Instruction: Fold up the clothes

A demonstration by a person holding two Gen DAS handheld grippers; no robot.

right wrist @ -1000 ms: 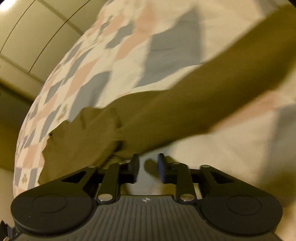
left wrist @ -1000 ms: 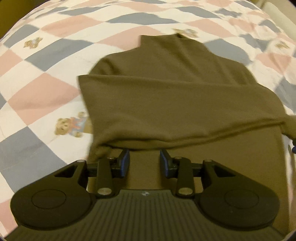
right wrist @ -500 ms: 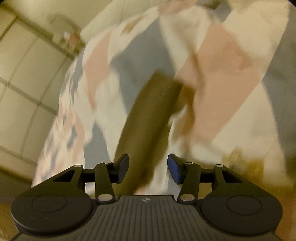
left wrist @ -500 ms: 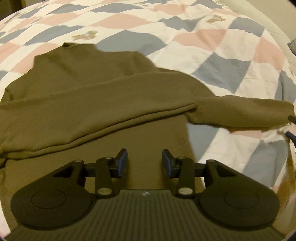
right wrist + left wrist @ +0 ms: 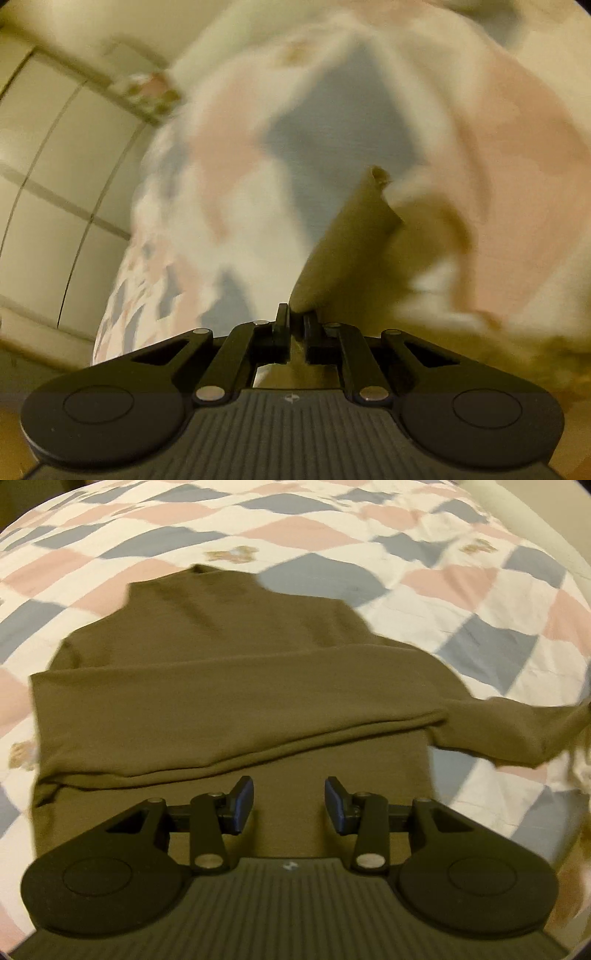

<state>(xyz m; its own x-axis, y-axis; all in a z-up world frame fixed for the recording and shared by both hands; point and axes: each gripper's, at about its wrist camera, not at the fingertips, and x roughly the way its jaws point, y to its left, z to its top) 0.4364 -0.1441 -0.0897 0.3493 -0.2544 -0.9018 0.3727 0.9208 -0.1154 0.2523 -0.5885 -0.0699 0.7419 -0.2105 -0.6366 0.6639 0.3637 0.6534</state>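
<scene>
An olive-brown long-sleeved top [image 5: 229,672] lies flat on a checked quilt [image 5: 461,602]. One sleeve is folded across its chest. The other sleeve [image 5: 517,734] stretches out to the right. My left gripper [image 5: 289,805] is open and empty, hovering over the top's lower body. In the blurred right wrist view, my right gripper [image 5: 294,319] is shut on the olive sleeve [image 5: 347,251], which hangs from between the fingers with its cuff end pointing away.
The quilt has pink, grey-blue and white squares with small teddy bear prints [image 5: 231,554]. A pale headboard or bed edge [image 5: 528,513] runs at the far right. Panelled wardrobe doors [image 5: 48,192] and a shelf with small items [image 5: 147,88] stand beyond the bed.
My right gripper was open over the sleeve and has now closed on it. My left gripper has swung back left, so the top sits centred again.
</scene>
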